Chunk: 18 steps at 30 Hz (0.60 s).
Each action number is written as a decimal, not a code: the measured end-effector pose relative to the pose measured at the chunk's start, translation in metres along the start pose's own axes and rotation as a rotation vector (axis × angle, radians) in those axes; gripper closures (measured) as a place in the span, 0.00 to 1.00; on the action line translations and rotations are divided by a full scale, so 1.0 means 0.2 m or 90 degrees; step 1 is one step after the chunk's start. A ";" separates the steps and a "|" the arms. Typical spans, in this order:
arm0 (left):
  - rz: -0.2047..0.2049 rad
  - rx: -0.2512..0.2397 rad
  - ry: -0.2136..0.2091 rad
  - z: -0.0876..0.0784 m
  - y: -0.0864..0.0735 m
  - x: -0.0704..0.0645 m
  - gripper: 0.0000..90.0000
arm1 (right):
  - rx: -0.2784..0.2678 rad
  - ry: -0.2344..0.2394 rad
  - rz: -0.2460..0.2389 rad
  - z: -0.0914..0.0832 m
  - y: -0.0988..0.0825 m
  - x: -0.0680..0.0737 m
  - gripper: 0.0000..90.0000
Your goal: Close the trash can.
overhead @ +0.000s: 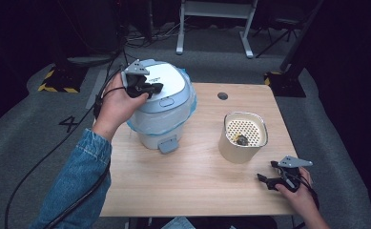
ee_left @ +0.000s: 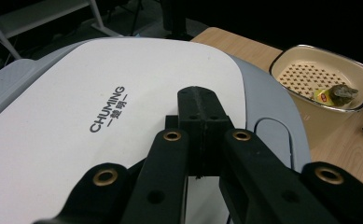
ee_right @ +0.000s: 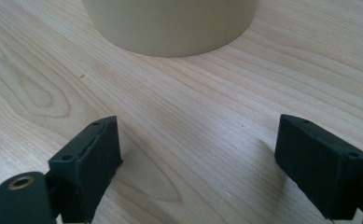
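A white and grey lidded bin lined with a clear bag stands on the left half of the wooden table. Its lid carries the word CHUMING. My left gripper lies over the lid with its jaws pressed together and nothing between them. At the right stands a cream pot with a perforated insert holding a used tea bag. My right gripper rests low near the front right corner, open, pointing at the pot's base, empty.
A grey push button sits at the lid's edge and a grey latch tab at the bin's front base. A round cable hole marks the table's far side. Cables and stand legs lie on the carpet beyond.
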<state>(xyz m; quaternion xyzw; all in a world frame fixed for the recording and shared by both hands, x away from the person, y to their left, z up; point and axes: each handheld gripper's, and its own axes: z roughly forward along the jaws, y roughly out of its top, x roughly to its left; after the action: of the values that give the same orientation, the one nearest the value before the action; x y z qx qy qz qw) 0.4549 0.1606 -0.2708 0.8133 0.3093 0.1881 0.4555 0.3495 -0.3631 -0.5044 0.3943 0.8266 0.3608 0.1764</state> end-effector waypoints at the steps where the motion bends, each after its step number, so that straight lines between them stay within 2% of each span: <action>1: -0.001 -0.002 0.000 0.00 0.00 0.00 1.00 | 0.000 0.000 0.000 0.00 0.00 0.00 0.16; 2: -0.001 0.010 -0.007 0.01 -0.01 0.00 1.00 | 0.000 0.000 0.000 0.00 0.00 0.00 0.16; 5: -0.002 -0.003 -0.011 0.02 -0.01 -0.01 1.00 | 0.000 0.000 0.000 0.00 0.00 0.00 0.16; 8: -0.022 -0.017 -0.033 0.03 -0.01 0.01 1.00 | 0.000 0.000 0.000 0.00 0.00 0.00 0.16; 9: -0.031 -0.025 -0.036 0.04 -0.01 0.01 0.89 | 0.000 0.000 0.000 0.00 0.00 0.00 0.16; 11: -0.069 -0.038 -0.056 0.04 -0.01 0.01 0.67 | 0.000 0.000 0.000 0.00 0.00 0.00 0.16; 12: -0.067 -0.054 -0.066 0.04 -0.01 0.01 0.62 | 0.000 0.000 0.000 0.00 0.00 0.00 0.16; 14: -0.045 -0.080 -0.070 0.03 0.00 -0.01 0.51 | 0.000 0.000 0.000 0.00 0.00 0.00 0.16; 15: -0.037 -0.081 -0.074 0.02 0.00 -0.02 0.46 | 0.000 0.000 0.000 0.00 0.00 0.00 0.16; 17: -0.030 -0.072 -0.078 0.00 0.01 -0.06 0.43 | 0.000 0.001 0.000 0.00 0.00 0.00 0.16; 18: -0.016 -0.064 -0.077 -0.01 0.01 -0.09 0.42 | 0.000 0.001 0.000 0.00 0.00 0.00 0.16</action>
<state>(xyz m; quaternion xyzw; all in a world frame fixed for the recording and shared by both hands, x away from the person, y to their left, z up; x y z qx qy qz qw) 0.4413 0.1485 -0.2676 0.7956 0.2814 0.1484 0.5156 0.3496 -0.3633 -0.5044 0.3940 0.8267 0.3612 0.1755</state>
